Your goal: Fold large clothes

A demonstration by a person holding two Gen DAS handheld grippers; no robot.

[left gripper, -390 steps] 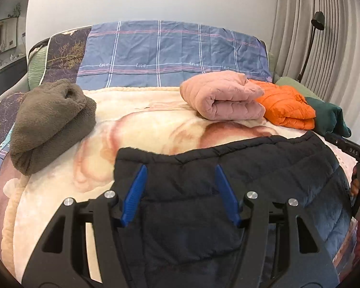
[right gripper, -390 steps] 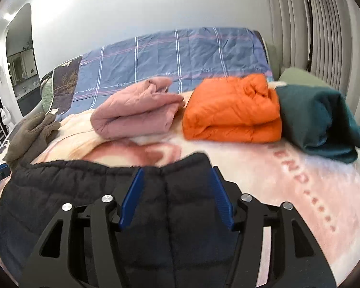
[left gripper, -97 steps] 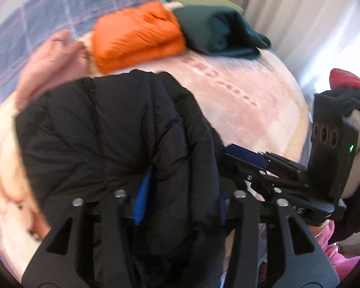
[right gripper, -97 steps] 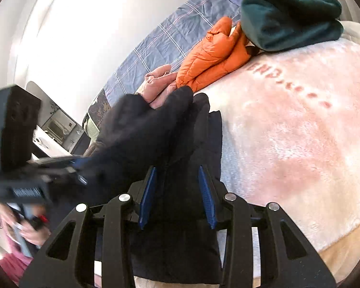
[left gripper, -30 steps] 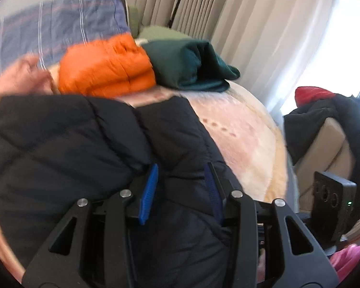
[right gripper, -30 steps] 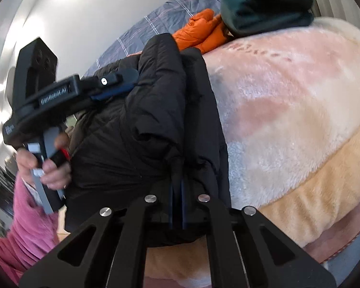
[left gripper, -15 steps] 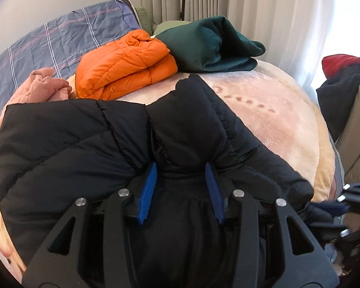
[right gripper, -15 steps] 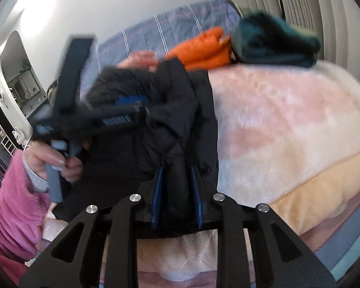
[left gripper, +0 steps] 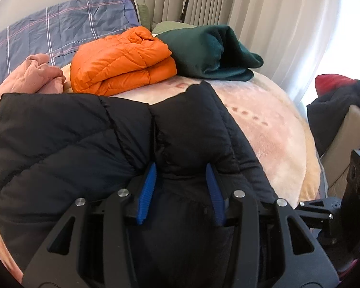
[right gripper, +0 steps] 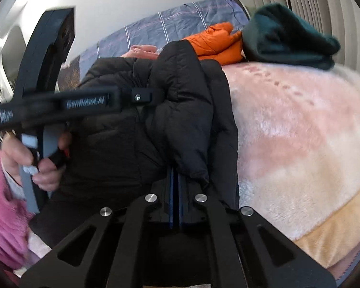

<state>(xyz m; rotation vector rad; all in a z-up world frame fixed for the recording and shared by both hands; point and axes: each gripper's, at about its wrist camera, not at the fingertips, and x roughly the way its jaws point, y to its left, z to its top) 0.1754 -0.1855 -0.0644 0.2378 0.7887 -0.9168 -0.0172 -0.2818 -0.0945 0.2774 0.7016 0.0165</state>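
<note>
Behind your grippers, a pale pink plush blanket (left gripper: 271,124) covers the bed, with a folded orange puffer jacket (left gripper: 122,60), a dark green folded garment (left gripper: 208,48) and a crumpled pink garment (left gripper: 36,74) along its far side. Your left gripper (left gripper: 180,189) has its blue pads spread around a bunched fold of the black quilted jacket (left gripper: 60,139). Your right gripper (right gripper: 175,201) is pressed together, pinching the jacket's edge; the pads are mostly buried in fabric. Your left hand (right gripper: 36,160) looks blurred in the right wrist view.
</note>
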